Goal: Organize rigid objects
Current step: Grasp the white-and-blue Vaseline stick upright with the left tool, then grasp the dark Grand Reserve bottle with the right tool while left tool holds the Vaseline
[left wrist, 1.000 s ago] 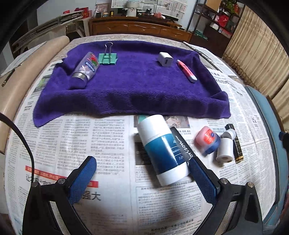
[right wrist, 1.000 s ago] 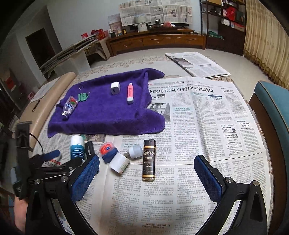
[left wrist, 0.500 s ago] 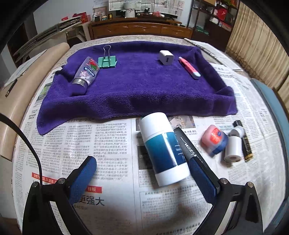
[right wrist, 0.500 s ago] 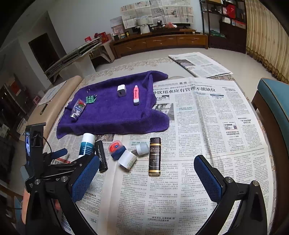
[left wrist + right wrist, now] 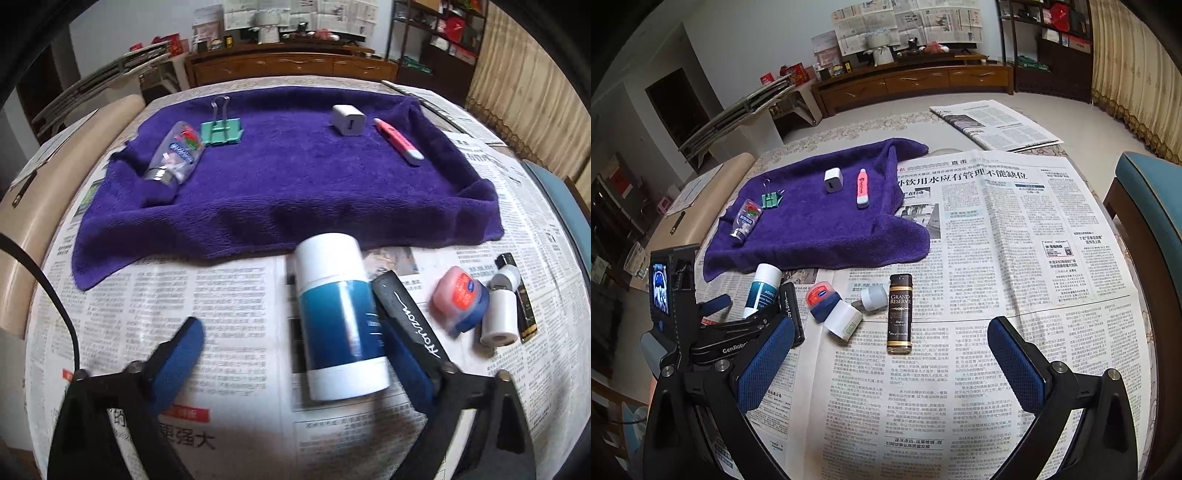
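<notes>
Towel holds four items already: tube, clip, charger, marker. Five remain on newspaper near towel's front edge. My left gripper fingers closing around white-blue bottle, not yet pinching; right gripper fingers spread, empty.

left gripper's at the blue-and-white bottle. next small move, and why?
Probably close the left gripper on the blue-and-white bottle. Its jaws have just been closing and the bottle lies between them: the right pad is at its side, the left pad stands clear. Four things already lie on the purple towel.
</notes>
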A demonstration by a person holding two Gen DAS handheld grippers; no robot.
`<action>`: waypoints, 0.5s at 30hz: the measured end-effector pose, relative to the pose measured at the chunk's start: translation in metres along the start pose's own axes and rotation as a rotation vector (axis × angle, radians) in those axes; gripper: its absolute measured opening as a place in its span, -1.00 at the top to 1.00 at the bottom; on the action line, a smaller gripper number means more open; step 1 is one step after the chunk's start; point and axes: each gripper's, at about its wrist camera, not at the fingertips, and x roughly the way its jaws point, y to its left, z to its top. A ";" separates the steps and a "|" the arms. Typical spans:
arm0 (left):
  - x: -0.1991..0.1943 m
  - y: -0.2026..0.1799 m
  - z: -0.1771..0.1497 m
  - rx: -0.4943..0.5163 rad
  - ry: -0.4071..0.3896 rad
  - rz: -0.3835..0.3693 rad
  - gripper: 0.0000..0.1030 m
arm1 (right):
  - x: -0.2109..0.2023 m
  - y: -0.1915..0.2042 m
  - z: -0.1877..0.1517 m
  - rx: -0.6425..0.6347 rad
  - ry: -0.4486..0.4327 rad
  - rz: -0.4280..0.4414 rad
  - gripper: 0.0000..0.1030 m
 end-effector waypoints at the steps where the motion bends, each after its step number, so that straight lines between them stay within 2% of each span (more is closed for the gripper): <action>1: -0.001 -0.001 0.000 0.004 -0.013 0.000 -0.59 | 0.002 0.000 -0.001 -0.003 0.007 -0.005 -1.00; 3: -0.004 -0.003 0.000 0.017 -0.034 -0.011 -0.39 | 0.007 -0.003 -0.002 -0.005 0.023 -0.016 -1.00; 5: -0.007 -0.004 0.000 0.023 -0.049 -0.027 -0.05 | 0.011 -0.007 -0.005 0.001 0.037 -0.023 -1.00; 7: -0.008 -0.003 0.001 0.027 -0.066 -0.035 0.15 | 0.016 -0.011 -0.008 0.008 0.054 -0.034 -1.00; 8: -0.009 -0.003 0.000 0.029 -0.074 -0.043 0.34 | 0.017 -0.013 -0.008 0.010 0.058 -0.038 -1.00; 11: -0.010 0.007 0.000 -0.002 -0.086 -0.101 0.34 | 0.021 -0.012 -0.009 0.009 0.066 -0.037 -1.00; 15: -0.018 0.018 -0.007 -0.017 -0.093 -0.099 0.34 | 0.025 -0.008 -0.012 -0.017 0.073 -0.031 -1.00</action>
